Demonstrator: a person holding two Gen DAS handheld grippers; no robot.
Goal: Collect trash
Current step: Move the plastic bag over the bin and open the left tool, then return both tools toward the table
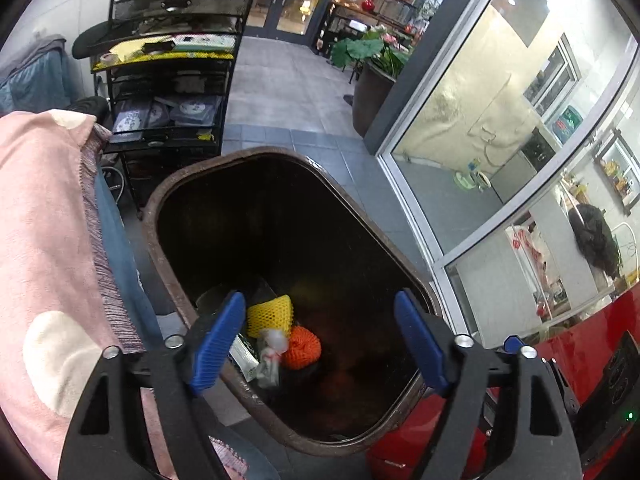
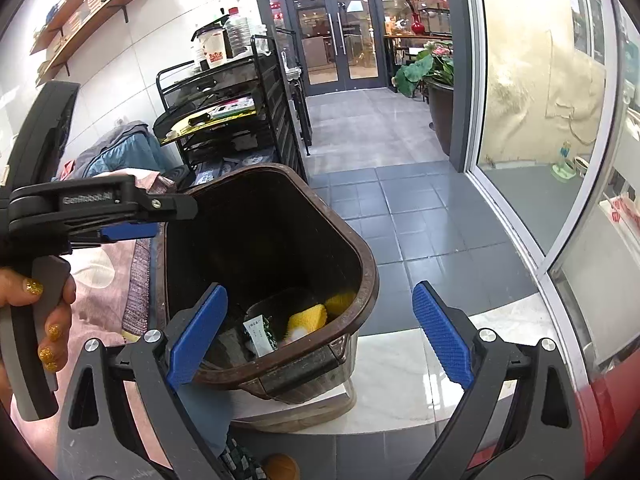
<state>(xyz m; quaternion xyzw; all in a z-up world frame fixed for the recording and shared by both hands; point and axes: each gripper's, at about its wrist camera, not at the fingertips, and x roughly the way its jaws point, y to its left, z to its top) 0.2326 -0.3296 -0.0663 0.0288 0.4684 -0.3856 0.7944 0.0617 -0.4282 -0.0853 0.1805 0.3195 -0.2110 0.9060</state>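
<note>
Brown bin point(image 1: 160, 216) upright, mouth up, long axis running away

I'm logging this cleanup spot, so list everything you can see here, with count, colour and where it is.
Bin: one, dark brown, on the floor below both grippers.
Foam nets: one yellow, one orange, at the bottom of the bin.
White packet: one, in the bin beside the yellow net.
Clear wrapper: one, in the bin, by the orange net.
Metal cart: one, black, behind the bin.
Potted plant: one, green with pink flowers, by the glass wall.
Glass doors: one pair, far end.
Left gripper: open, empty, over the bin.
Right gripper: open, empty, near the bin's rim.
Hand: one, holding the left gripper's handle.
</note>
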